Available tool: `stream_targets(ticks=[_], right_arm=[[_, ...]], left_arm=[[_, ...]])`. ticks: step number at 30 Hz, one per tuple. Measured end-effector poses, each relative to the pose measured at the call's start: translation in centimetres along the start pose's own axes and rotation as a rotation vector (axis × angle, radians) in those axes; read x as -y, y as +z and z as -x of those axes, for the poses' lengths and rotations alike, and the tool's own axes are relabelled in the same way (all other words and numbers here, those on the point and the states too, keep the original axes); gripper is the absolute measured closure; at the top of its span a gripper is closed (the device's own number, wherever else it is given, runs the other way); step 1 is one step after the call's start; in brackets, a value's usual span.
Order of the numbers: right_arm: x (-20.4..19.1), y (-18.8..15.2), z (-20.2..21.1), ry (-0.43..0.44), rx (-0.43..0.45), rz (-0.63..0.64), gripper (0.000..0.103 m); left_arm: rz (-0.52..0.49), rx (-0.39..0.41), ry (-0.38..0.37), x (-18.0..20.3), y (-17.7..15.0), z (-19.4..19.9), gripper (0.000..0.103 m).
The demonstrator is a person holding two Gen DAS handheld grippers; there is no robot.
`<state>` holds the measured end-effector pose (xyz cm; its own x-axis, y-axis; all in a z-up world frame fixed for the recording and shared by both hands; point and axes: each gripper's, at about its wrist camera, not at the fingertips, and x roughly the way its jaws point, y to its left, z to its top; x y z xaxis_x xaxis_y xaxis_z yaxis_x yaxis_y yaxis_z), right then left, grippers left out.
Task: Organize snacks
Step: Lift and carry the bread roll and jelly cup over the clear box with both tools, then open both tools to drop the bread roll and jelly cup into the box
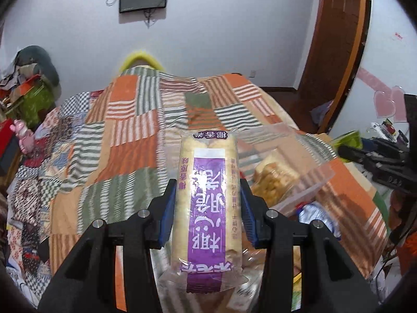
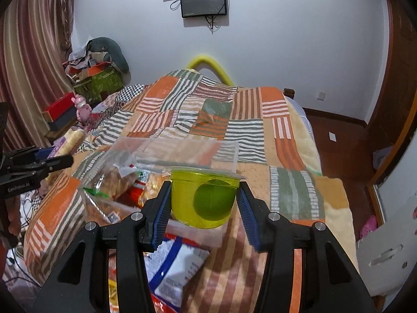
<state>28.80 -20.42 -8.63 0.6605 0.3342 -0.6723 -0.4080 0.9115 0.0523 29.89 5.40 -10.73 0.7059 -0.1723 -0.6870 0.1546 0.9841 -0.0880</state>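
Note:
My left gripper is shut on a long snack pack with a purple label, held above the patchwork bed. A clear plastic box with bread-like snacks lies just right of it. My right gripper is shut on a yellow-green jelly cup, held over the bed next to the clear box holding bagged snacks. A white and blue snack bag lies below the right gripper. The left gripper and its pack show at the left of the right wrist view.
The bed has a striped patchwork quilt. Cluttered boxes and a pink toy stand at the far left. A wooden door and a cluttered desk are on the right. Screens hang on the wall.

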Motion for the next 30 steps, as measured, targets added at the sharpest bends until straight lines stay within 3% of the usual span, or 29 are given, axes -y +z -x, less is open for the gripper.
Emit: stream_targets(ticks=[11,23,30], right_arm=[[-0.3,-0.4,-3.2,0.026,-0.055,0.012,0.057],[-0.1,-0.9,-5.1,0.053,-0.1,0.012,0.057],[-0.4,-1.2,-5.6,0.056,-0.135,0.02,0.056]], left_arm=[[-0.014,-0.037,-0.059,3.7,2.0,-4.6,0.058],[0.014,-0.115,-0.087,4.3,2.2,-8.4,0.058],[0.032,-0.113,-0.085,4.3,2.5,-8.9,0.057]])
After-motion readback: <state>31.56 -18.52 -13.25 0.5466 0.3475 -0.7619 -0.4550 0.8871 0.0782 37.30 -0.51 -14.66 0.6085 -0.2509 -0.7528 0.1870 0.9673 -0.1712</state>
